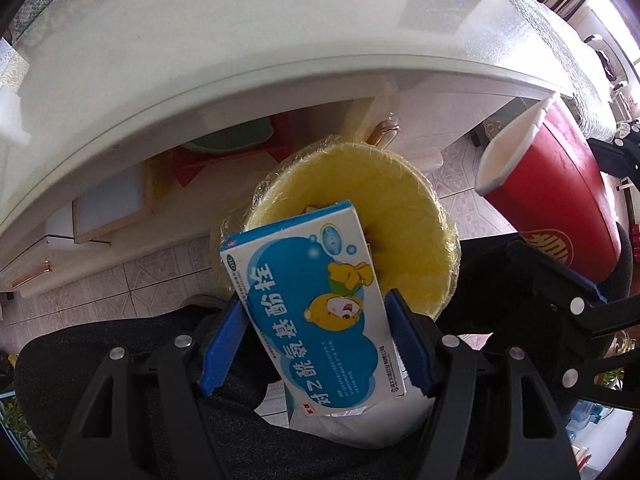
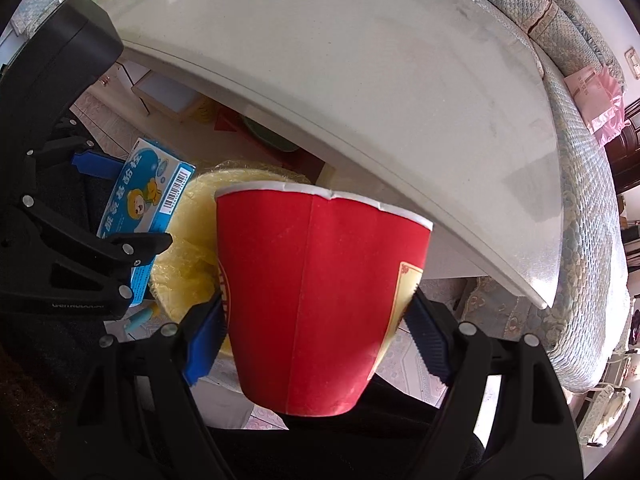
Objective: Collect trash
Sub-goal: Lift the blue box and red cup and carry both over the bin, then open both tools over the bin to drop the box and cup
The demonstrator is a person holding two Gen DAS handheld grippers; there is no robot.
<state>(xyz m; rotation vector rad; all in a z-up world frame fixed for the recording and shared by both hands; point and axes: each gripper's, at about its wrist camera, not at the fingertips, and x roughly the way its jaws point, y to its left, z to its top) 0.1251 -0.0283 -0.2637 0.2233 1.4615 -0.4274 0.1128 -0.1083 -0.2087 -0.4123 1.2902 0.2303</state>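
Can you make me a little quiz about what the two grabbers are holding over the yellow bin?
1. True or false: the left gripper holds the red paper cup.
2. What lines the trash bin below: A) a yellow bag, B) a black bag, C) nothing?
3. Fill in: the blue-and-white box has a cartoon ____ printed on it.

Key
1. False; the left gripper holds the box, the right gripper holds the cup.
2. A.
3. Bear.
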